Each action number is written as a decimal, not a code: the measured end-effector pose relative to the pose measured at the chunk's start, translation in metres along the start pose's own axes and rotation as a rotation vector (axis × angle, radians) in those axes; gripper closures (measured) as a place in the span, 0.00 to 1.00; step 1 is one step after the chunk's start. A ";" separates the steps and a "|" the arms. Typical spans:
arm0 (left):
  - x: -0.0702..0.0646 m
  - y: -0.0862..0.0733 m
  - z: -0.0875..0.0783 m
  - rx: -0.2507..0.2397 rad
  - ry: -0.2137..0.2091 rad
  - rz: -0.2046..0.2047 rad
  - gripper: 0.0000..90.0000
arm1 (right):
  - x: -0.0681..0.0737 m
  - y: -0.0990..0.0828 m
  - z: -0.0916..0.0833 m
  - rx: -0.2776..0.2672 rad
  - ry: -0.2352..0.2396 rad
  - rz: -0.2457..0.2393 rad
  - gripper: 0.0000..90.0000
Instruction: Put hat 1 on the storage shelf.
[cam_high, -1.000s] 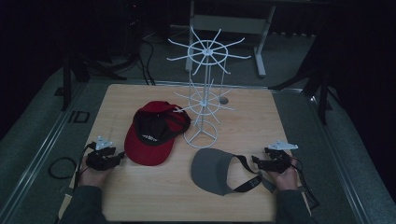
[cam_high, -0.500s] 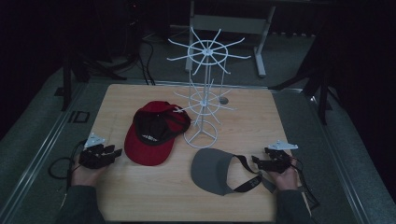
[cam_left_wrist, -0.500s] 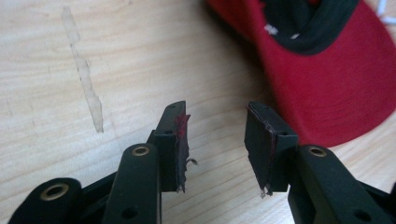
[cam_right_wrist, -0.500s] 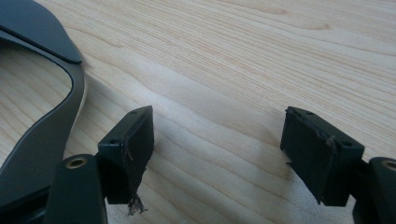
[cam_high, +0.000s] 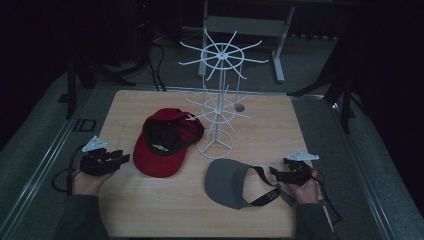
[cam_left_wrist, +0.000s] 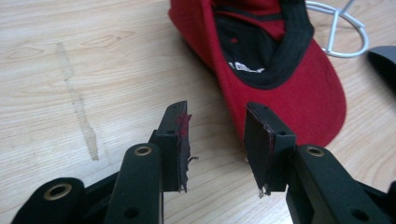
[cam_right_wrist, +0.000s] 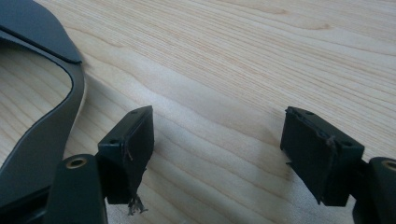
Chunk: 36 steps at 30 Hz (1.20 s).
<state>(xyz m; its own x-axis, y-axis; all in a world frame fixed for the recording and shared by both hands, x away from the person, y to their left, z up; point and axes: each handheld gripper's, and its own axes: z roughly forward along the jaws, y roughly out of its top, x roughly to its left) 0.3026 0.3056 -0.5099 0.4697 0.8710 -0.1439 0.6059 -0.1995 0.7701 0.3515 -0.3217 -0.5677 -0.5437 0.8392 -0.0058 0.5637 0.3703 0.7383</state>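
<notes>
I found the left gripper (cam_high: 120, 158) at the table's left edge, its jaws part open, having just been closing, with nothing between them; in the left gripper view its worn pads (cam_left_wrist: 183, 140) framed bare wood. The red cap (cam_high: 162, 145) lay crown-down just beside it at three o'clock, brim toward me. I judged the cap light and soft in the crown, with a stiffer brim (cam_left_wrist: 303, 102); the brim edge offered the firmest hold, the fabric being unlikely to slip.

The right gripper (cam_high: 276, 172) stood wide open and empty at the table's right, by the strap of the grey visor (cam_high: 227, 182), which looked equally light.

The white wire rack (cam_high: 217, 100) stood at twelve o'clock from the visor. The wooden table (cam_high: 150, 215) was smooth and level; the room beyond was dark.
</notes>
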 end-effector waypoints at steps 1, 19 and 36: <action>-0.001 0.001 0.000 0.005 -0.002 0.005 0.69 | 0.000 0.000 0.000 0.000 0.000 0.000 0.29; -0.005 0.008 0.029 0.135 -0.054 -0.002 0.79 | 0.000 0.000 0.000 0.000 -0.001 0.000 0.29; -0.039 0.012 0.054 0.236 -0.198 0.035 0.78 | 0.000 0.000 0.000 0.000 -0.001 0.000 0.29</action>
<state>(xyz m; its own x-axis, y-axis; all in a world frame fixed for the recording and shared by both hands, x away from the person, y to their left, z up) 0.3260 0.2448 -0.5288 0.5948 0.7620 -0.2561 0.7088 -0.3470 0.6141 0.3515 -0.3217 -0.5677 -0.5434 0.8395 -0.0062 0.5635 0.3702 0.7385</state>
